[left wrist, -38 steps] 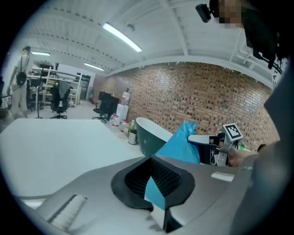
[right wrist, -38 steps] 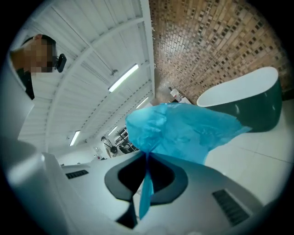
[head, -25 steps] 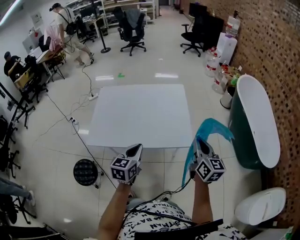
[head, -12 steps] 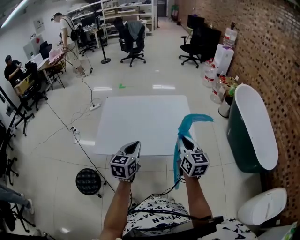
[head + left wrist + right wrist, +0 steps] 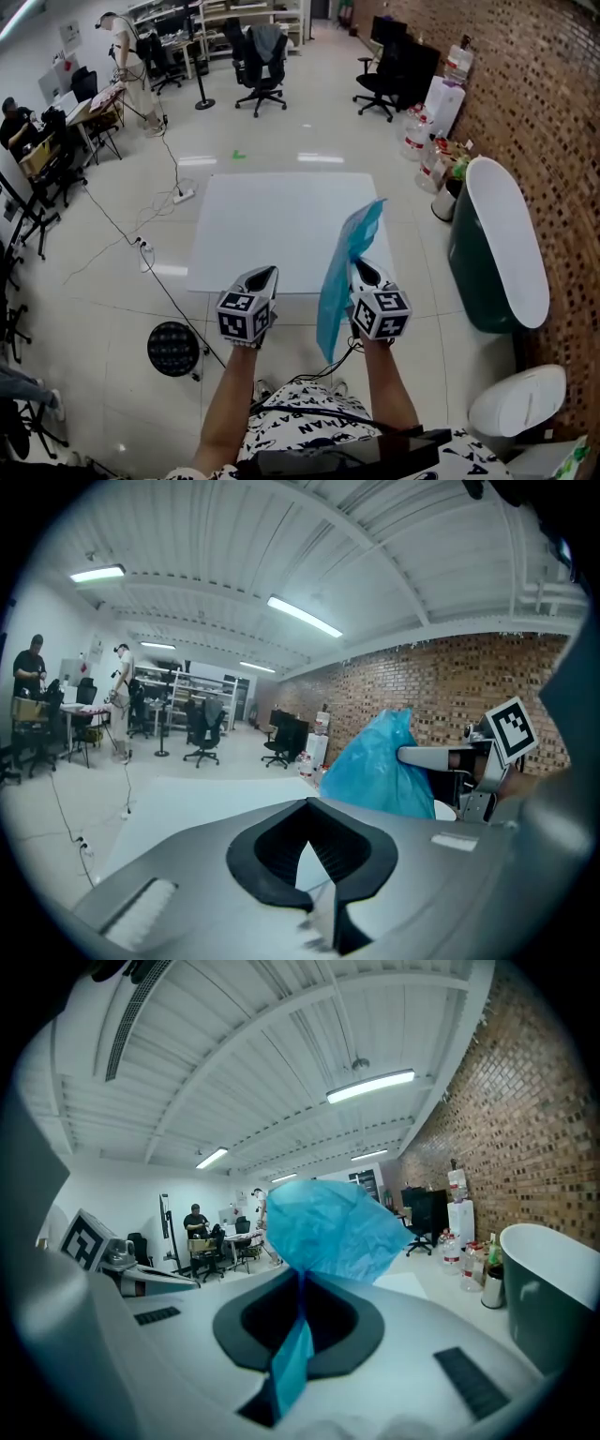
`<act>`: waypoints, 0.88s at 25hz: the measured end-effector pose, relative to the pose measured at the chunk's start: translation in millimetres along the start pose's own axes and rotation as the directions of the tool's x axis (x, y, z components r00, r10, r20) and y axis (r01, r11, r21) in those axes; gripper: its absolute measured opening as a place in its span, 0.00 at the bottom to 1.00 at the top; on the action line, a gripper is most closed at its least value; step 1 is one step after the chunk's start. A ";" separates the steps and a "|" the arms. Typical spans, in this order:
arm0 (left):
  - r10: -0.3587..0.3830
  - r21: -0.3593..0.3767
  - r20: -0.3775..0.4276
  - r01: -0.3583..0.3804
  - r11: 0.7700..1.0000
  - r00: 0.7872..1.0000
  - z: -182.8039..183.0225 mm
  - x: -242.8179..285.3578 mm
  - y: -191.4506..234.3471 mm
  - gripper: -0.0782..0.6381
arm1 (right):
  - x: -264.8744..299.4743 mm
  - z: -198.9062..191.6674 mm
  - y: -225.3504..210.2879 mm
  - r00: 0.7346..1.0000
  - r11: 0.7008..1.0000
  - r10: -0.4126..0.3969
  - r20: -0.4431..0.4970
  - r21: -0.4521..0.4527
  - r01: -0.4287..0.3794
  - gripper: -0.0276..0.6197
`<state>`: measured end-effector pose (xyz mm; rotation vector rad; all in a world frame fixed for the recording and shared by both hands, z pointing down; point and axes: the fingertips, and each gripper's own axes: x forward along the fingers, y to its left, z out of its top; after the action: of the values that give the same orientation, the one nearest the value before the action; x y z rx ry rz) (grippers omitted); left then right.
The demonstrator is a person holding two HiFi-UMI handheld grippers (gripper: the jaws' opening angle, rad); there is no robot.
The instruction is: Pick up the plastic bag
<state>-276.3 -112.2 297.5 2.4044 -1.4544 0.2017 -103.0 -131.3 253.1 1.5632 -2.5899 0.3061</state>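
At the bottom centre of the head view, the left gripper [image 5: 263, 275] sits just short of the near edge of the white table [image 5: 253, 225], its jaws drawn together with nothing between them. Just to the right of it, the right gripper [image 5: 358, 269] has its jaws closed tight on the blue plastic bag [image 5: 341, 272], pinching it partway along its length. The bag is off the table, held in the air over the table's near right corner. Its long axis runs on a slant from lower left to upper right of the frame. A narrow tail hangs below the jaws toward the person's lap, and the broader end stands up and points away over the right part of the table. In the right gripper view, a thin strip of the blue film passes down through the closed jaws while the crumpled bulk billows above them. To the right of the table stands a dark green tub [image 5: 487, 281] with a white rim. Farther off, toward the top of the frame, are black office chairs [image 5: 260, 56].
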 end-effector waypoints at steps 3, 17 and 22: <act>-0.002 0.004 0.000 0.002 1.000 1.000 2.1 -1.1 -1.6 0.11 | -2.9 -1.7 1.7 1.000 1.000 0.002 -0.005 0.006 -0.002 0.06; 0.005 -0.029 0.001 -0.005 1.000 1.000 -8.6 -4.7 0.0 0.11 | -2.2 -11.9 9.6 0.999 0.999 0.038 -0.024 0.027 -0.038 0.06; 0.003 -0.051 0.006 -0.003 0.999 1.000 -7.8 -2.9 1.9 0.11 | -0.7 -7.9 10.4 0.998 0.998 0.054 -0.013 0.040 -0.054 0.06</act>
<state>-279.0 -108.0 304.4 2.3640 -1.4486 0.1555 -111.9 -124.2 259.4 1.4992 -2.6346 0.3745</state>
